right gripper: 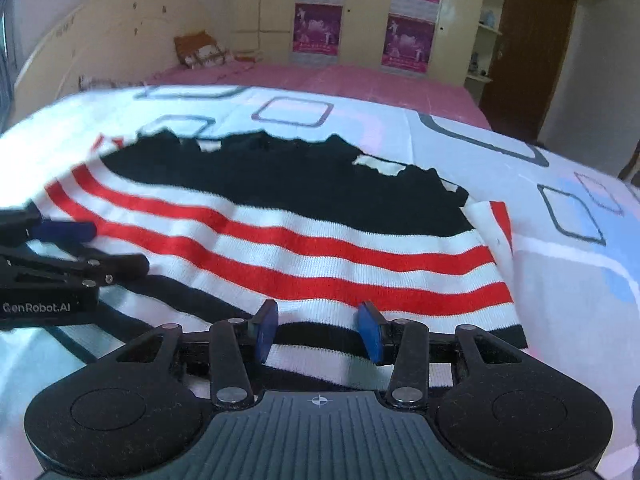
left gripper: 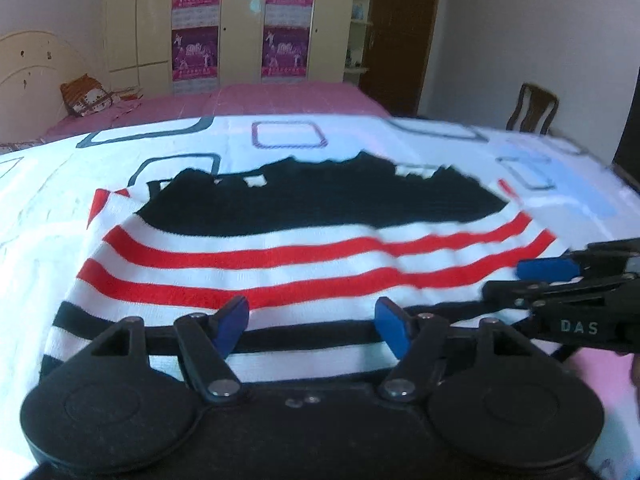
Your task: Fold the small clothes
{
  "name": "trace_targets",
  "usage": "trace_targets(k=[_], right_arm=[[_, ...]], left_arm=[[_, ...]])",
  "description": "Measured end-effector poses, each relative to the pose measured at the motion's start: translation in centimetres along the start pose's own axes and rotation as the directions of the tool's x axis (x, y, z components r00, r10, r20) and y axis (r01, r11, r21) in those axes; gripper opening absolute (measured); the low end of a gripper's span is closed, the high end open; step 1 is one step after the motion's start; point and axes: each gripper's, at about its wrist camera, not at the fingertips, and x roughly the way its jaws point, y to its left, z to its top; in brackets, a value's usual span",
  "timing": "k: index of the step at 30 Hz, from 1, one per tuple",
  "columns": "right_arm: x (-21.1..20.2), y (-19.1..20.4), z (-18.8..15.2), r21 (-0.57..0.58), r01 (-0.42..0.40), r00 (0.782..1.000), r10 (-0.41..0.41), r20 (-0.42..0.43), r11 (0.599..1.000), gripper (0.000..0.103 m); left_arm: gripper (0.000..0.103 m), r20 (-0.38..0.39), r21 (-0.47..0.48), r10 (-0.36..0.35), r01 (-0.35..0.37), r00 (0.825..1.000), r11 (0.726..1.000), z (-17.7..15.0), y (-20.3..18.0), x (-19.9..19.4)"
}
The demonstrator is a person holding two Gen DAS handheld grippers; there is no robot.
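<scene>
A small knitted sweater (left gripper: pixel 304 236) with a black top part and red, white and black stripes lies flat on a white bedsheet (left gripper: pixel 48 208); it also shows in the right wrist view (right gripper: pixel 288 216). My left gripper (left gripper: pixel 312 326) is open, its blue pads over the sweater's near striped hem. My right gripper (right gripper: pixel 318 330) is open too, over the same hem further right. Each gripper appears in the other's view: the right one (left gripper: pixel 532 280) at the sweater's right edge, the left one (right gripper: pixel 104 248) at its left edge.
The sheet has printed rounded squares (right gripper: pixel 294 112). Beyond it is a pink bed cover (left gripper: pixel 256 100), a pillow (left gripper: pixel 86 94), a headboard (right gripper: pixel 100 40), a wardrobe with purple posters (left gripper: pixel 244 20), a brown door (right gripper: pixel 528 40) and a wooden chair (left gripper: pixel 532 108).
</scene>
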Motion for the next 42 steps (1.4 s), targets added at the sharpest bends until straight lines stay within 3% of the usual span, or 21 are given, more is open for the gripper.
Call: trace_targets(k=[4, 7, 9, 12, 13, 15, 18, 24, 28, 32, 38, 42], right_arm=[[0.4, 2.0, 0.2, -0.021, -0.057, 0.998, 0.057, 0.002, 0.998, 0.044], [0.5, 2.4, -0.5, -0.046, -0.041, 0.999, 0.041, -0.002, 0.998, 0.043], [-0.1, 0.8, -0.9, -0.021, -0.005, 1.000, 0.005, -0.001, 1.000, 0.043], [-1.3, -4.5, -2.4, 0.096, 0.131, 0.991, -0.130, -0.019, 0.987, 0.043], [-1.6, -6.1, -2.9, 0.136, 0.147, 0.989, -0.143, -0.035, 0.980, 0.043], [-2.1, -7.9, -3.5, 0.179, 0.099, 0.995, -0.093, -0.041, 0.979, 0.043], [-2.8, -6.4, -2.8, 0.130, 0.122, 0.992, -0.119, -0.032, 0.984, 0.043], [-4.0, -1.6, -2.8, 0.104, -0.015, 1.000, 0.016, -0.007, 0.995, 0.043], [-3.4, 2.1, -3.1, 0.052, -0.068, 0.997, 0.069, -0.021, 0.996, 0.043], [-2.3, 4.3, -3.5, 0.015, -0.072, 0.996, 0.073, -0.049, 0.997, 0.043], [-2.3, 3.2, -3.7, 0.022, -0.059, 0.997, 0.060, -0.051, 0.998, 0.043], [-3.4, -0.6, -4.2, 0.096, 0.033, 0.999, -0.029, -0.046, 0.995, 0.043]], left_arm=[[0.067, -0.017, 0.024, 0.005, -0.005, 1.000, 1.000, -0.5, -1.1, 0.3], [0.068, -0.019, 0.014, 0.030, -0.030, 0.999, 0.999, -0.4, -0.2, 0.5], [0.070, -0.023, 0.012, 0.073, -0.073, 0.997, 0.997, -0.6, 1.4, -0.1], [0.071, -0.036, -0.023, 0.137, -0.138, 0.990, 0.990, -1.3, 5.0, -1.1], [0.070, -0.044, -0.034, 0.144, -0.145, 0.989, 0.989, -1.5, 6.0, -1.4], [0.068, -0.042, -0.048, 0.134, -0.136, 0.990, 0.990, -1.5, 6.5, -1.8], [0.065, -0.027, -0.035, 0.150, -0.151, 0.988, 0.988, -1.2, 4.7, -2.4], [0.064, 0.024, 0.022, 0.058, -0.059, 0.998, 0.998, -2.1, -0.2, -3.9], [0.063, -0.016, 0.034, 0.030, -0.029, 0.999, 0.999, -2.9, -2.0, -3.2], [0.063, -0.066, 0.061, 0.054, -0.050, 0.996, 0.997, -3.6, -2.2, -2.2], [0.065, -0.057, 0.057, 0.057, -0.053, 0.997, 0.997, -4.0, -0.7, -3.2], [0.065, -0.050, 0.030, 0.104, -0.103, 0.993, 0.994, -4.5, 1.8, -4.2]])
